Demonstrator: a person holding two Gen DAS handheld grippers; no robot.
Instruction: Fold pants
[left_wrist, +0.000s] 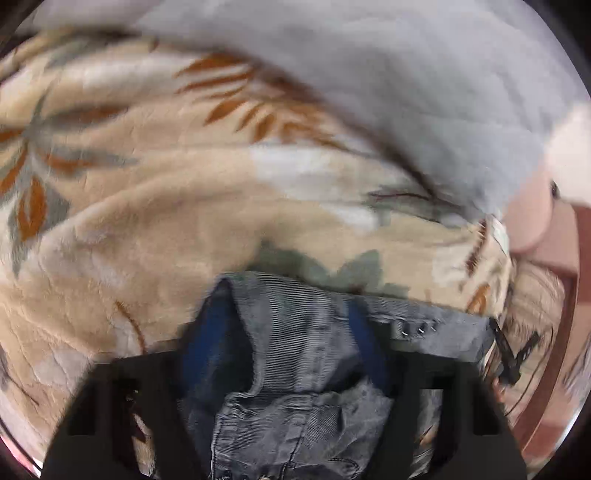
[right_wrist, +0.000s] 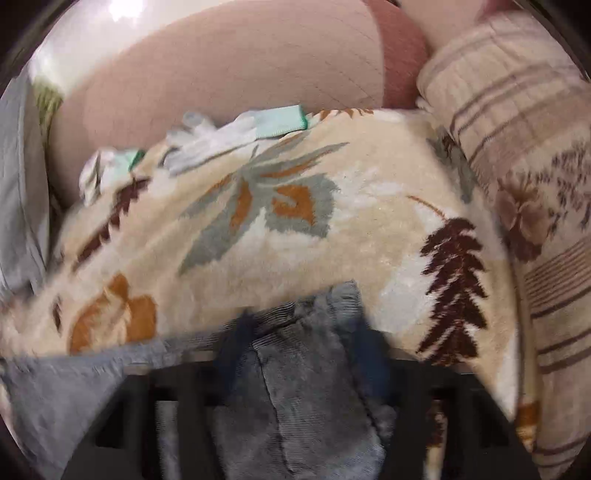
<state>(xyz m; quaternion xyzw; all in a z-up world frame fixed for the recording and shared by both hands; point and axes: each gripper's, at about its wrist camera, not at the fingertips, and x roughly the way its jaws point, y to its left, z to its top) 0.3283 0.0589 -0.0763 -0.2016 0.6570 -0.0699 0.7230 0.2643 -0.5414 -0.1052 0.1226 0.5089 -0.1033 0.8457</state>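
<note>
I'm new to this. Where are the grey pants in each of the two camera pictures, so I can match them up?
Left wrist view: the grey pants fill the bottom centre, bunched between the left gripper fingers.
Right wrist view: the pants sit at bottom centre, pinched in the right gripper, trailing to the lower left.
Shared landmark: the beige leaf-patterned blanket beneath them.

Floral fleece blanket (right_wrist: 369, 229), striped pillow (right_wrist: 517, 147), white gloves (right_wrist: 229, 129), grey sheet (left_wrist: 406, 92)

Right claw (right_wrist: 295, 332) clamped on bunched grey pants (right_wrist: 291, 387), leaf-patterned cream blanket (right_wrist: 332, 229) beneath, white gloves (right_wrist: 236, 129) at far edge, striped pillow (right_wrist: 524, 147) at right
</note>
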